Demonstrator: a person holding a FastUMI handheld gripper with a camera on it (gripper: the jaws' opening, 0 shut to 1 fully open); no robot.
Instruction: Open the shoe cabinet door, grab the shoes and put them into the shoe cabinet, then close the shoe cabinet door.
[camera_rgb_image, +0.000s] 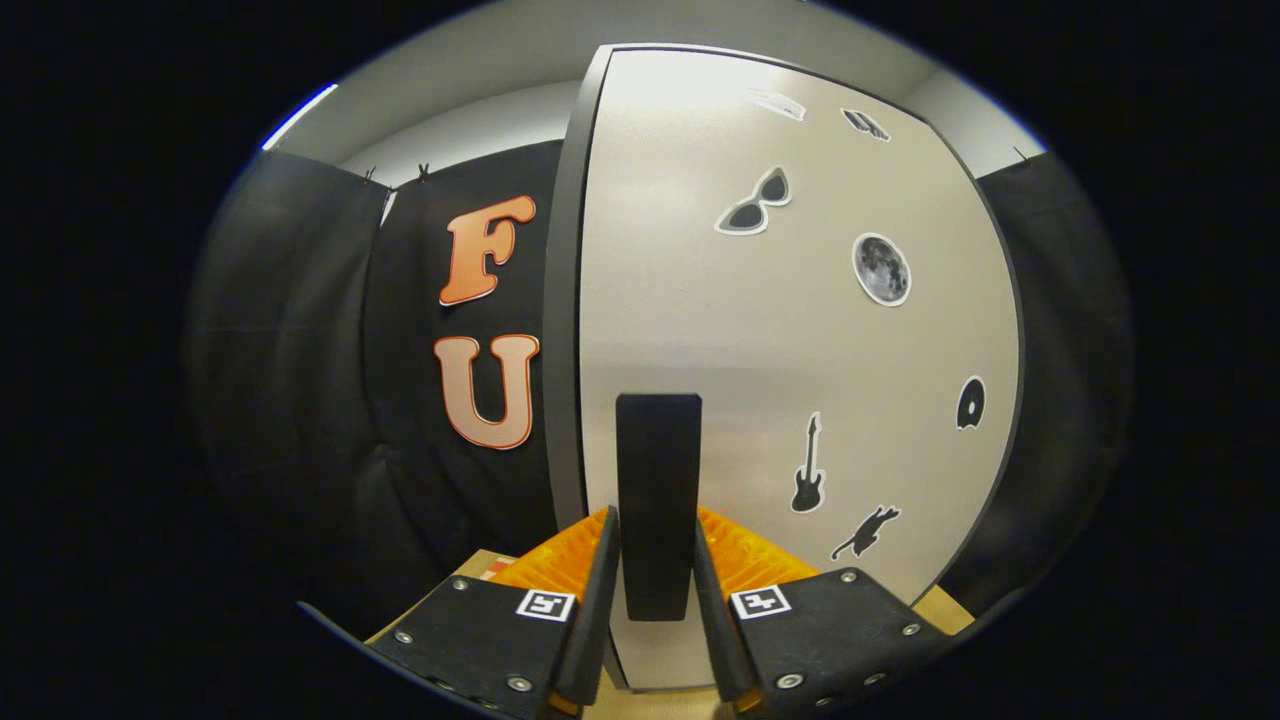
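The shoe cabinet door (790, 350) is a pale panel with a dark rim, carrying several stickers: sunglasses, a moon, a guitar, a cat. Its black vertical handle (658, 470) stands out from the door near the left rim. My gripper (658, 545) reaches straight at the door, and the handle runs down between the two fingers. Both fingers (600, 580) lie close against the handle's sides, so the gripper is shut on it. I cannot tell whether the door is ajar.
Black booth cloth (330, 380) hangs to the left of the cabinet and on its right side. A light wooden surface (480, 565) shows under the fingers at the cabinet's foot.
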